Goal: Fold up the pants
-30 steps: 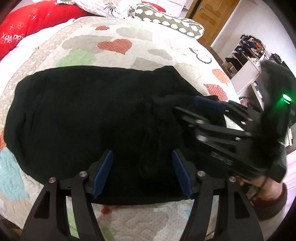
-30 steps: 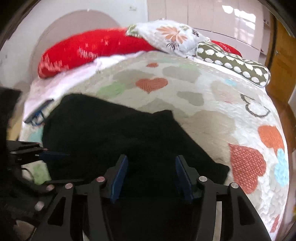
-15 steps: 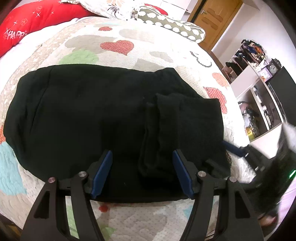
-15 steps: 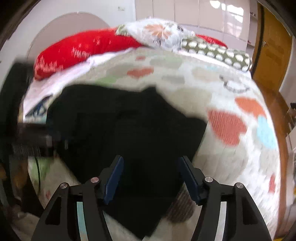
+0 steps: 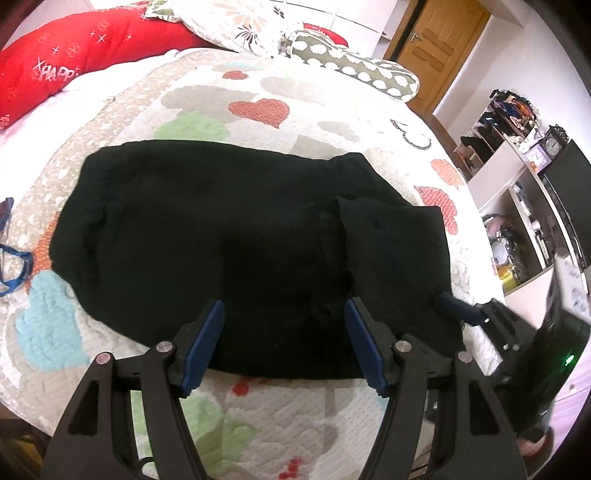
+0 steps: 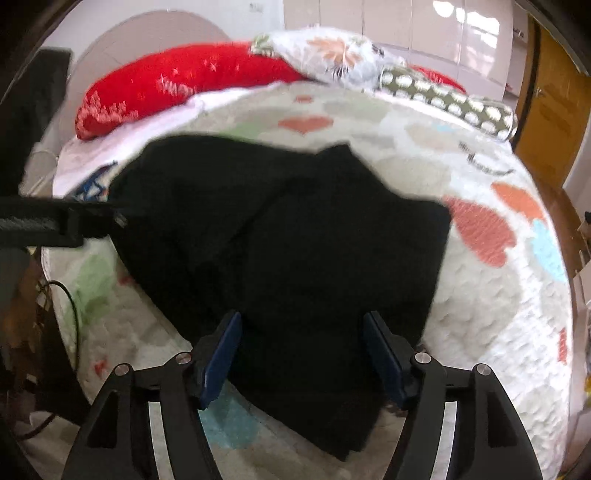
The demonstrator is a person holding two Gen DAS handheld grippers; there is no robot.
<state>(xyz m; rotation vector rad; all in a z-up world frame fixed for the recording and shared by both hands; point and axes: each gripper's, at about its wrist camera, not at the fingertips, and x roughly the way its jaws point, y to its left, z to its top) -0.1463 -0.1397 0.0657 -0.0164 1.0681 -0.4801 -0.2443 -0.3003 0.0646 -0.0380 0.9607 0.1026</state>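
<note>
The black pants (image 5: 240,240) lie folded across the heart-patterned quilt (image 5: 258,110), with a narrower folded layer (image 5: 391,251) on top at their right end. My left gripper (image 5: 284,310) hovers open over the pants' near edge, nothing between its blue pads. In the right wrist view the pants (image 6: 314,240) fill the middle. My right gripper (image 6: 302,321) hangs over their near end, jaws opening, cloth below them but not pinched. The right gripper (image 5: 480,321) also shows at the pants' right corner in the left wrist view.
A red pillow (image 5: 74,62), a floral pillow (image 5: 236,22) and a dotted bolster (image 5: 354,70) line the head of the bed. A blue strap (image 5: 11,258) lies at the quilt's left edge. Cluttered shelves (image 5: 517,166) and a wooden door (image 5: 443,40) stand to the right.
My right gripper has drawn back off the pants' right end to their near right corner, leaving the folded layer lying flat. The left gripper has lifted slightly.
</note>
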